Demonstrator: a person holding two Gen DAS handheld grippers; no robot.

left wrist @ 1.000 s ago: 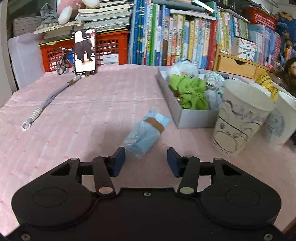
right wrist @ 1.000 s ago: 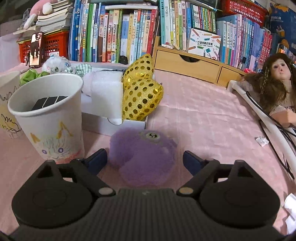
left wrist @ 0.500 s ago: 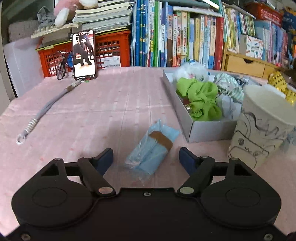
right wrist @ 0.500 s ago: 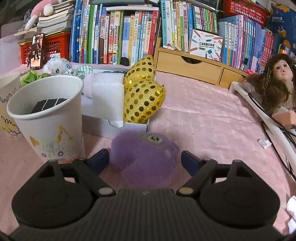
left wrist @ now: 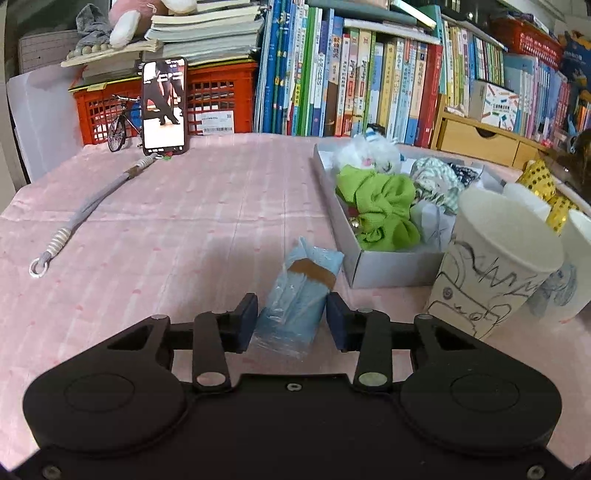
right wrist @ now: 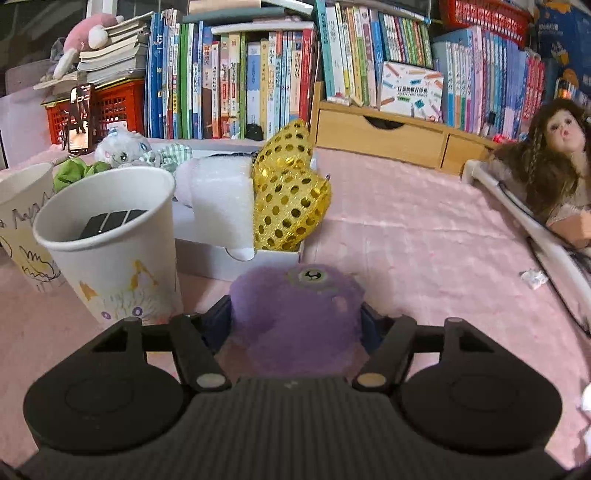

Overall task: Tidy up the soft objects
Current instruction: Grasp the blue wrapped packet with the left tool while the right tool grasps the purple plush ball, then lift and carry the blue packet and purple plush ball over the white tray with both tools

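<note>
My table (left wrist: 207, 206) wears a pale pink cloth, creased in faint lines. Along its far edge stands a packed row of upright books (left wrist: 354, 85), spines blue, green and red. To the left sits a red plastic crate (left wrist: 221, 99) with stacked books (left wrist: 199, 33) piled on it. On the right I see a low wooden drawer unit (right wrist: 384, 136) under more books. The light is even and soft, throwing only faint shadows

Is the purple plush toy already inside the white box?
No, the purple plush toy lies on the pink cloth in front of the white box, between the right gripper's fingers.
</note>
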